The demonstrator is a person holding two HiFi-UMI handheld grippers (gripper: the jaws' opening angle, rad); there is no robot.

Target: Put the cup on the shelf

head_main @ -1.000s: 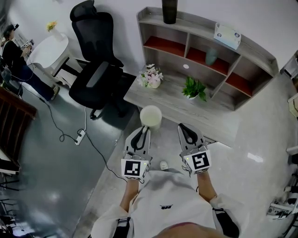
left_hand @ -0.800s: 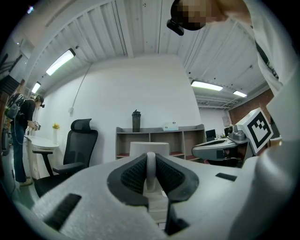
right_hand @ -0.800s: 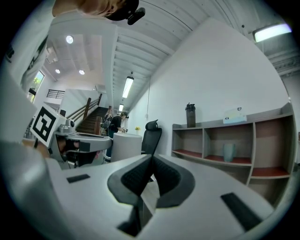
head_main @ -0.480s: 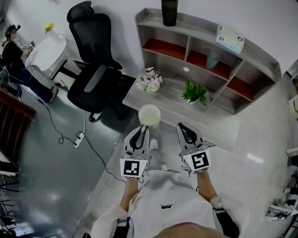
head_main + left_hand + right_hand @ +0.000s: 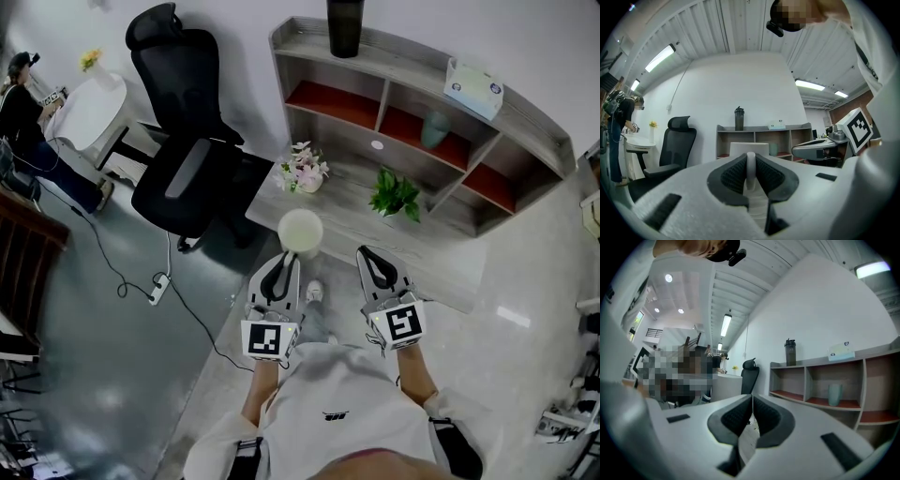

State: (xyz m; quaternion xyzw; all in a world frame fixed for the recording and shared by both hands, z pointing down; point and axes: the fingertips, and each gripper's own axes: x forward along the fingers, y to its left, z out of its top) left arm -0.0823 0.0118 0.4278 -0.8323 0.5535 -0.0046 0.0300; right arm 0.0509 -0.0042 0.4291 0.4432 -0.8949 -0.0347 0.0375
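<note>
A white cup (image 5: 301,232) hangs just over the near edge of the grey desk (image 5: 349,208), held by its handle in my left gripper (image 5: 286,260), which is shut on it. In the left gripper view the handle (image 5: 750,165) stands pinched between the dark pads, with the cup's body (image 5: 749,148) just beyond. My right gripper (image 5: 369,256) is beside it, shut with nothing between its pads (image 5: 765,416). The grey shelf (image 5: 419,68) with red-floored compartments rises at the desk's back; it also shows ahead as the shelf (image 5: 761,129) and the shelf (image 5: 820,365).
On the desk stand a pink flower pot (image 5: 305,161) and a green plant (image 5: 395,193). The shelf carries a black bottle (image 5: 344,22), a tissue box (image 5: 473,79) and a teal vase (image 5: 434,127). A black office chair (image 5: 185,141) stands left; a person (image 5: 21,105) sits by a white table (image 5: 86,105).
The view has drifted slightly, with the chair sliding left, and a shoe has stepped forward under the grippers. Both grippers keep their pose, and the cup stays held.
</note>
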